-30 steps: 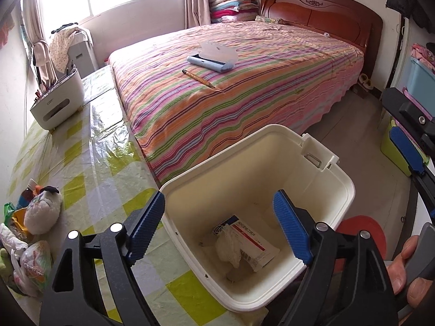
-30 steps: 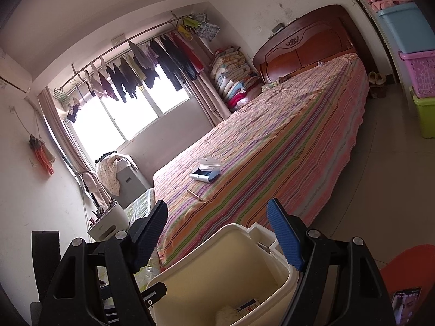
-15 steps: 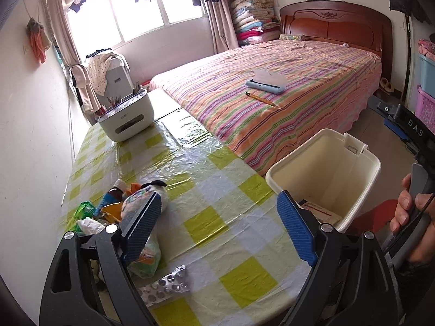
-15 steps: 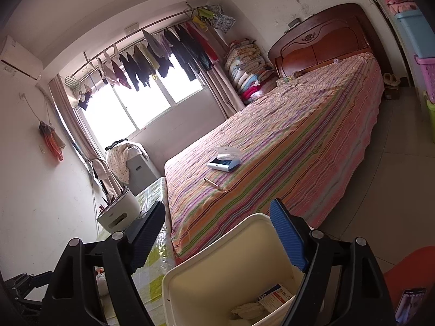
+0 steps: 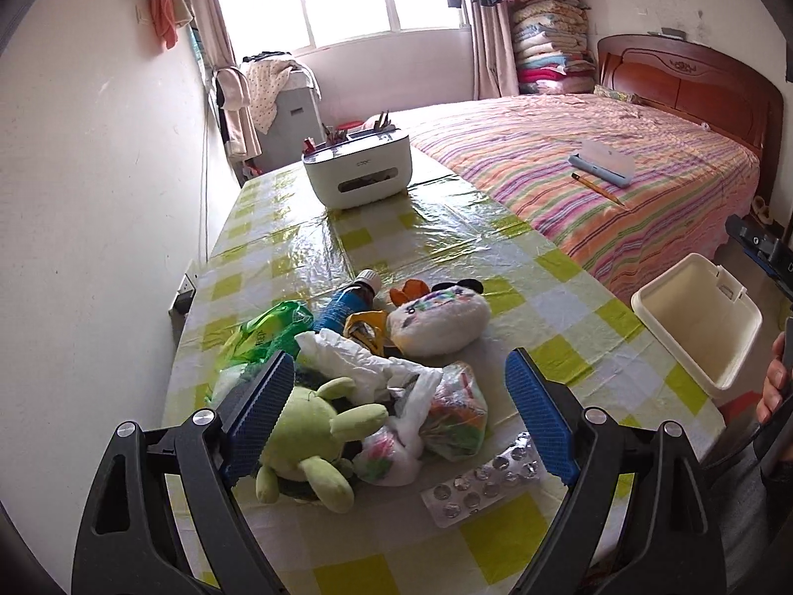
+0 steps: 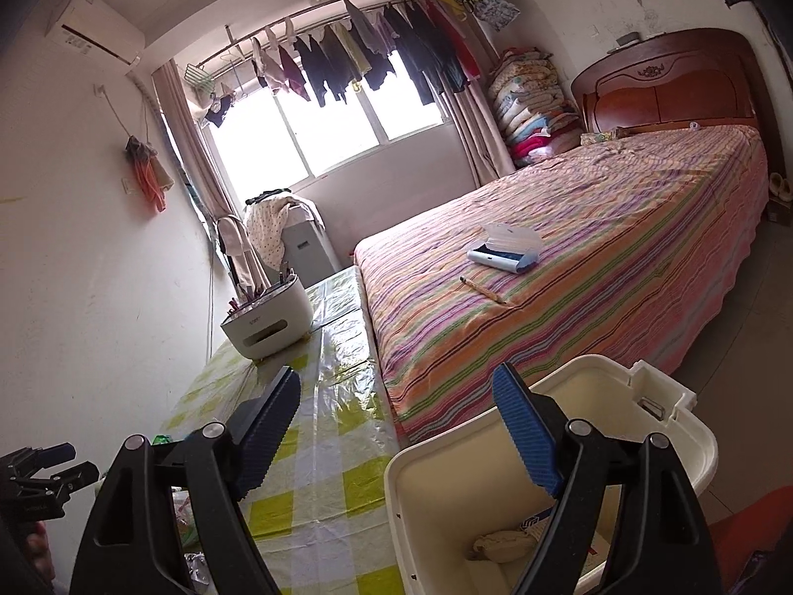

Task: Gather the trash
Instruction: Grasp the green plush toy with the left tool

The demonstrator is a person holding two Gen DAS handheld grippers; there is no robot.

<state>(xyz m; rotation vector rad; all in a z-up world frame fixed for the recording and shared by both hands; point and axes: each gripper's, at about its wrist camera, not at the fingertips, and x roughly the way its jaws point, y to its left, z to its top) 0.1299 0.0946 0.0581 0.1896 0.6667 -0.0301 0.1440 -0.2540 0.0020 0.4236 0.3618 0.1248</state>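
Observation:
My left gripper point(image 5: 399, 354) is open and hovers over a pile on the checked table point(image 5: 446, 248). Between its fingers lie a crumpled white tissue point(image 5: 347, 352), a green plush toy point(image 5: 317, 436) and a plastic bag with colourful contents point(image 5: 451, 416); nothing is gripped. A silver blister pack point(image 5: 485, 481) lies by the right finger. A green bag point(image 5: 267, 332), blue bottle point(image 5: 347, 302) and white plush toy point(image 5: 438, 320) lie beyond. The cream bin point(image 5: 704, 317) stands off the table's right edge. My right gripper point(image 6: 396, 371) is open above the bin point(image 6: 456, 491), which holds a tissue wad point(image 6: 500, 545).
A white organiser box point(image 5: 357, 173) stands at the table's far end. A striped bed point(image 5: 619, 198) runs along the table's right side, with a pencil case point(image 5: 602, 166) and pencil on it. A wall borders the table's left. A hand point(image 5: 775, 386) shows at the right edge.
My left gripper has swung left from over the bin to over the pile on the table. The right gripper has shifted left and rolled, so the table and more of the bin's inside show.

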